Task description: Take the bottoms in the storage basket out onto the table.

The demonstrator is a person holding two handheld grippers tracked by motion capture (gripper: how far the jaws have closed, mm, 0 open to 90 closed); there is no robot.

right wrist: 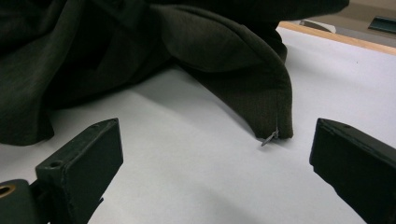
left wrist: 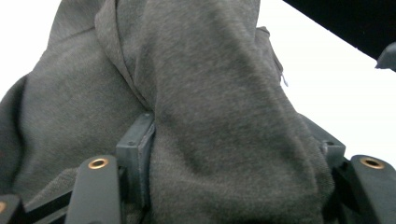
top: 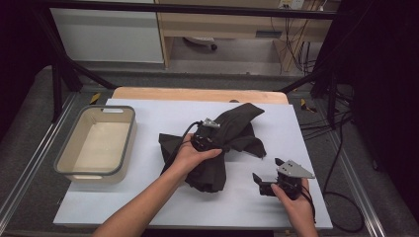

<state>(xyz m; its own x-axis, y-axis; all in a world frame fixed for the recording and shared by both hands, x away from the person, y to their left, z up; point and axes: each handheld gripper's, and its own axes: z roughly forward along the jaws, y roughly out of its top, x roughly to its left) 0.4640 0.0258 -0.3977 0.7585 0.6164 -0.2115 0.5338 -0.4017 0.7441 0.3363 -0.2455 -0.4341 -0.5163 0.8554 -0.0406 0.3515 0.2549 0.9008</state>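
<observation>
High view shows the dark garment (top: 225,143) bunched mid-table (top: 148,207), its long axis running toward the far right, the left gripper (top: 210,136) clamped on a thick fold, while the right gripper (top: 272,180), fingers spread and empty, sits just right of the nearest cloth corner (right wrist: 275,130).

High view looks down and forward over the table (top: 148,207); both gripper views sit close, sharing the dark garment (top: 232,133).
</observation>
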